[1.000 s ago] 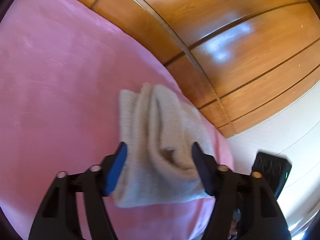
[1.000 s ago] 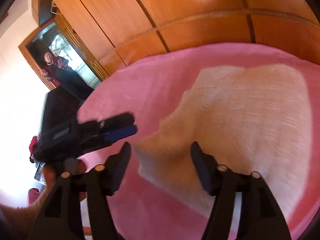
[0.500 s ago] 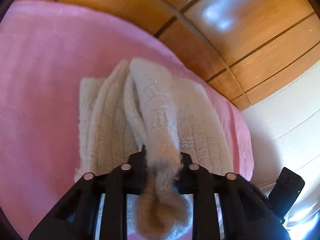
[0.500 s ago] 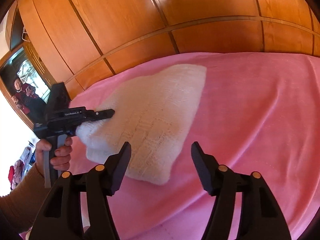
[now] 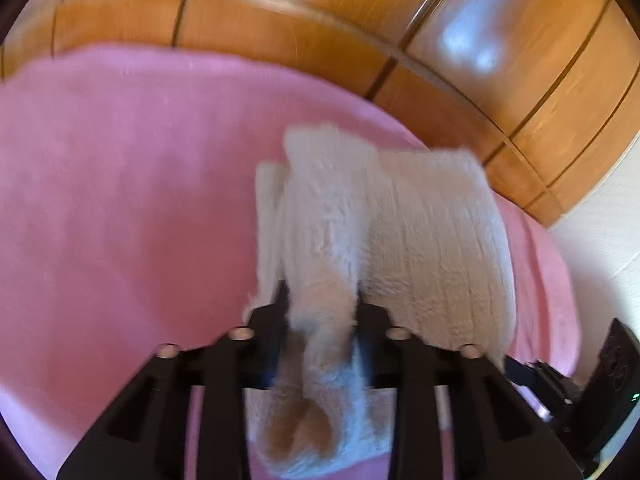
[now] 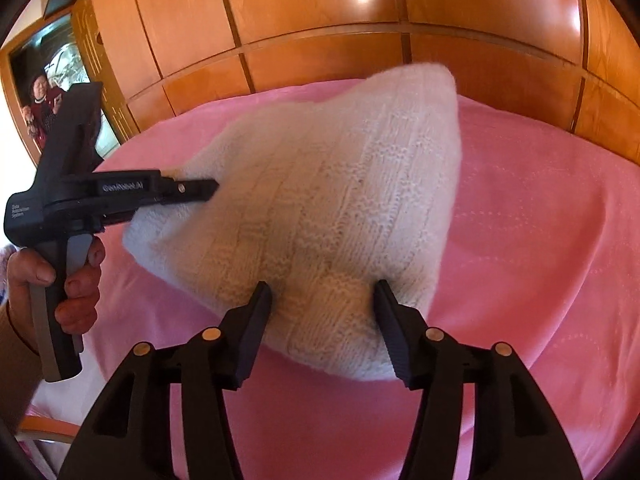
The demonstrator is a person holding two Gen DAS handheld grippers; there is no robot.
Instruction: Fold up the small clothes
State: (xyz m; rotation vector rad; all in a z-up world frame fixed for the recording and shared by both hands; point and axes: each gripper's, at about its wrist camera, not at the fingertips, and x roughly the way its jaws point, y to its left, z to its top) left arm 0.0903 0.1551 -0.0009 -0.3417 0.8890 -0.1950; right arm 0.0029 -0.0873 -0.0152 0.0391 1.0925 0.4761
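A cream knitted garment (image 6: 340,184) lies on a pink blanket (image 6: 520,240), its left side raised off the bed. My left gripper (image 5: 320,304) has a bunched fold of the garment (image 5: 432,240) pinched between its pads, and its jaws are opening. The right wrist view shows that left gripper (image 6: 208,191) from the side, held by a hand (image 6: 76,292) at the garment's left corner. My right gripper (image 6: 324,296) stands open astride the garment's near corner. Cloth fills the gap between its fingers without being squeezed.
Glossy wooden panels (image 6: 400,12) rise right behind the bed. The pink blanket (image 5: 120,200) spreads wide to the left in the left wrist view and to the right in the right wrist view. A framed picture (image 6: 44,92) hangs at the far left.
My left gripper went from open around the garment to shut on a bunched fold and swung sideways with it. My right gripper moved over the garment's near corner and narrowed a little.
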